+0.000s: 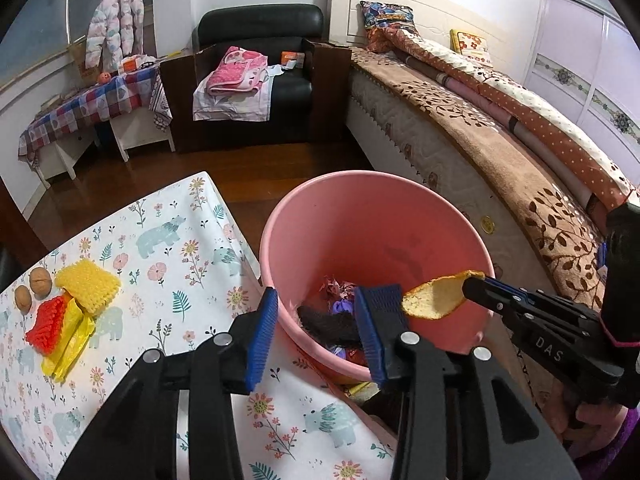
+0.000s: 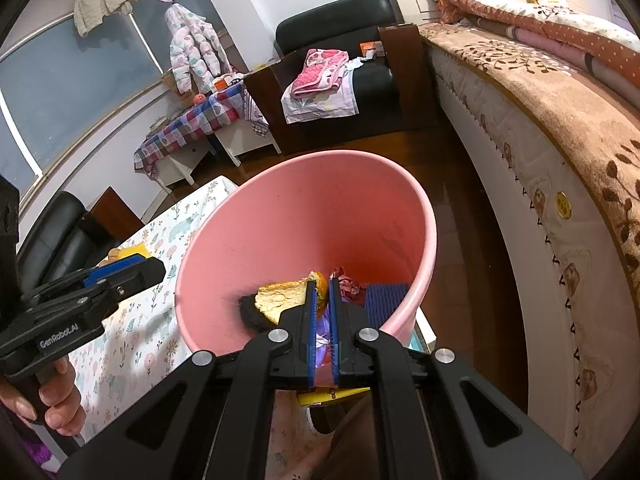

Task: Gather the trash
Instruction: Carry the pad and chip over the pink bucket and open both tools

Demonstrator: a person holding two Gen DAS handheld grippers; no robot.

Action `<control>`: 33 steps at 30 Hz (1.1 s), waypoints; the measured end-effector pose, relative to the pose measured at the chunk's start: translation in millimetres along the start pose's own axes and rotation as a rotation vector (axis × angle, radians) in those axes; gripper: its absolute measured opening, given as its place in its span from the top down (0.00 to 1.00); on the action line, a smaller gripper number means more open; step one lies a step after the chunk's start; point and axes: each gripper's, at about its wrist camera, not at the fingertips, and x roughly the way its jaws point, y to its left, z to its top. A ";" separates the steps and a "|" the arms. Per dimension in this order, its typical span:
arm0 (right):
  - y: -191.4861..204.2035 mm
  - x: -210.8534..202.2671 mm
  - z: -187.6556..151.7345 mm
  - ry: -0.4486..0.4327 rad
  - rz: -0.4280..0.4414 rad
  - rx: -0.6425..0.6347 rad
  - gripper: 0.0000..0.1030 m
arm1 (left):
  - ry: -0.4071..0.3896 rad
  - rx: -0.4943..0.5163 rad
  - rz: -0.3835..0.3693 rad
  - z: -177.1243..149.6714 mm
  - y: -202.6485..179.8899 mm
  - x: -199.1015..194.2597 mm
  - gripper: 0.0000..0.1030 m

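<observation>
A pink bin (image 1: 320,224) stands on the floor beside the table and holds wrappers and a dark clump. My right gripper (image 2: 322,284) is shut on a piece of orange peel (image 2: 280,296) and holds it over the bin's mouth; the peel (image 1: 436,296) and the gripper (image 1: 472,282) also show in the left wrist view. My left gripper (image 1: 316,320) is open and empty at the table's edge, next to the bin (image 2: 280,208). On the table lie yellow foam netting (image 1: 89,284), red foam netting (image 1: 47,326), a yellow wrapper (image 1: 68,348) and two walnuts (image 1: 40,279).
The table has a white cloth with bears and flowers (image 1: 168,240). A bed (image 1: 500,140) runs along the right, close to the bin. A black armchair (image 1: 260,80) with clothes and a checked side table (image 1: 88,100) stand at the back across the wood floor.
</observation>
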 end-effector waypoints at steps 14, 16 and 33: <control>4.3 4.8 -3.4 0.037 0.009 0.029 0.70 | 0.006 -0.033 -0.009 -11.1 10.7 -6.0 0.61; 7.1 3.0 -2.9 0.031 0.008 0.021 0.70 | 0.005 -0.040 -0.008 -12.6 12.9 -7.3 0.61; 41.2 -2.9 -3.8 0.013 0.024 -0.065 0.70 | -0.020 -0.120 0.022 -32.1 47.9 -29.6 0.61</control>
